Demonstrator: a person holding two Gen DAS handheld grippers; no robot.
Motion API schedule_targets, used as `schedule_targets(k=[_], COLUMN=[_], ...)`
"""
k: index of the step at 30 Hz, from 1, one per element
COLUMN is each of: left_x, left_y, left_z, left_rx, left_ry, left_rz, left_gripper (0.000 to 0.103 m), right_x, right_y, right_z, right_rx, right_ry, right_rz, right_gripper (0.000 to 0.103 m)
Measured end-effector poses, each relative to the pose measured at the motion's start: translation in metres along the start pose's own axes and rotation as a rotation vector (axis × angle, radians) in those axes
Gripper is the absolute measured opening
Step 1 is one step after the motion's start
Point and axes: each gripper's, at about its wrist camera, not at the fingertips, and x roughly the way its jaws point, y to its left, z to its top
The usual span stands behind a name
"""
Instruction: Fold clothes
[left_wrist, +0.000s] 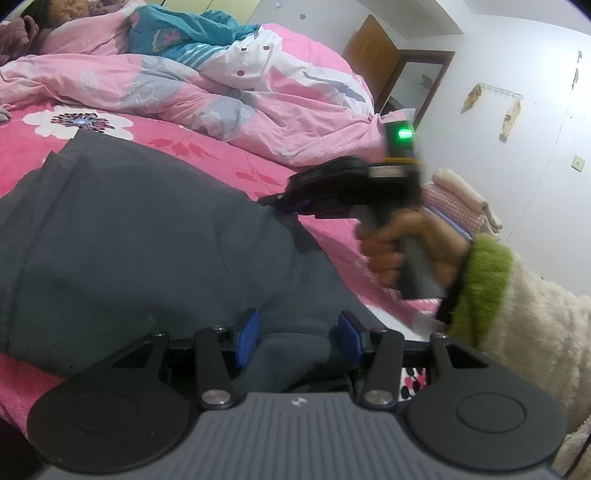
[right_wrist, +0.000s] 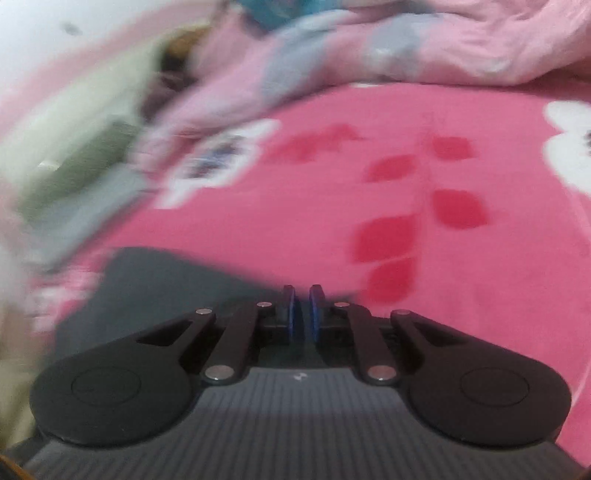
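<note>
Dark grey garment (left_wrist: 147, 240), thick and fleecy, possibly a sweatshirt or trousers, lies spread on the pink flowered bedsheet (left_wrist: 221, 162); taken here as the landmark. Its long axis runs from the near edge of the bed, under the left gripper (left_wrist: 299, 338), away toward a far corner close to the white flower print. Left gripper: jaws about half apart, blue pads on either side of a raised ridge of the garment's near hem; cloth sits between them, and the pads appear to press its flanks, so I judge this a hold on a thick fold. Right gripper (left_wrist: 280, 201), seen from the left wrist view, sits at the garment's right edge, roughly midway along it, tips pointing leftward onto the cloth; the person's hand (left_wrist: 399, 251) grips its handle, green cuff behind. In the right wrist view the right gripper (right_wrist: 301, 314) has its jaws nearly together, a thin slit between the pads; dark cloth fills the space just below and left of them, but heavy blur means I cannot tell whether an edge is pinched. Crumpled pink quilt (left_wrist: 221, 92) lies beyond the garment's far end. Judgement: the fold turns on the right edge being carried leftward across the long axis, the left hold anchoring the near hem; right gripper is nearer that edge.
</note>
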Motion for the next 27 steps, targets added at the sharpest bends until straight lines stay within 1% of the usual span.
schedule_targets(k=[1,2,3,4,6,7,9,11,13,14,16,17,20,21,23,24,25,27], left_x=[0.000,0.000,0.000,0.000,0.000,0.000,0.001,0.001,0.000,0.001,0.001,0.001,0.000,-0.001,-0.001,-0.001,-0.001,-0.005], left_y=[0.000,0.000,0.000,0.001,0.003,0.004,0.003,0.002,0.001,0.000,0.002,0.003,0.009,0.012,0.014,0.015,0.016,0.017], left_z=[0.000,0.000,0.000,0.000,0.001,0.001,0.001,0.001,0.001,0.001,0.001,0.002,0.003,0.003,0.003,0.004,0.005,0.006], left_rx=[0.000,0.001,0.001,-0.001,-0.008,-0.011,-0.011,-0.008,-0.002,-0.003,-0.015,-0.027,-0.076,-0.092,-0.118,-0.130,-0.141,-0.175], left_ry=[-0.001,-0.001,-0.002,-0.002,-0.002,-0.002,-0.002,-0.002,-0.002,-0.002,0.001,0.002,0.005,0.005,0.004,0.004,0.004,0.003], left_rz=[-0.001,-0.002,-0.003,-0.005,-0.013,-0.017,-0.017,-0.014,-0.008,-0.008,-0.012,-0.017,-0.036,-0.042,-0.047,-0.047,-0.044,-0.033], left_gripper=[0.049,0.049,0.050,0.050,0.051,0.052,0.052,0.052,0.052,0.052,0.052,0.052,0.052,0.052,0.052,0.052,0.052,0.052], right_x=[0.005,0.001,-0.010,-0.026,-0.060,-0.075,-0.101,-0.114,-0.120,-0.118,-0.112,-0.116,-0.142,-0.148,-0.158,-0.159,-0.153,-0.142], right_y=[-0.001,-0.004,-0.009,-0.010,-0.007,-0.004,0.012,0.030,0.042,0.044,0.041,0.040,0.047,0.049,0.056,0.060,0.062,0.052], right_z=[0.002,0.005,0.006,0.004,-0.005,-0.012,-0.032,-0.062,-0.096,-0.111,-0.136,-0.144,-0.146,-0.145,-0.149,-0.154,-0.160,-0.169], right_rx=[0.006,0.027,0.047,0.041,-0.008,-0.050,-0.172,-0.302,-0.390,-0.395,-0.373,-0.352,-0.304,-0.298,-0.310,-0.324,-0.334,-0.283], right_ry=[-0.016,-0.040,-0.067,-0.094,-0.143,-0.159,-0.180,-0.180,-0.138,-0.097,-0.039,-0.055,-0.105,-0.131,-0.176,-0.170,-0.142,-0.135], right_rz=[-0.072,-0.123,-0.146,-0.134,-0.073,-0.036,0.037,0.082,0.120,0.134,0.104,0.096,0.107,0.130,0.203,0.218,0.212,0.226], right_gripper=[0.005,0.009,0.010,0.010,0.010,0.010,0.010,0.010,0.010,0.011,0.011,0.011,0.013,0.013,0.013,0.014,0.015,0.016])
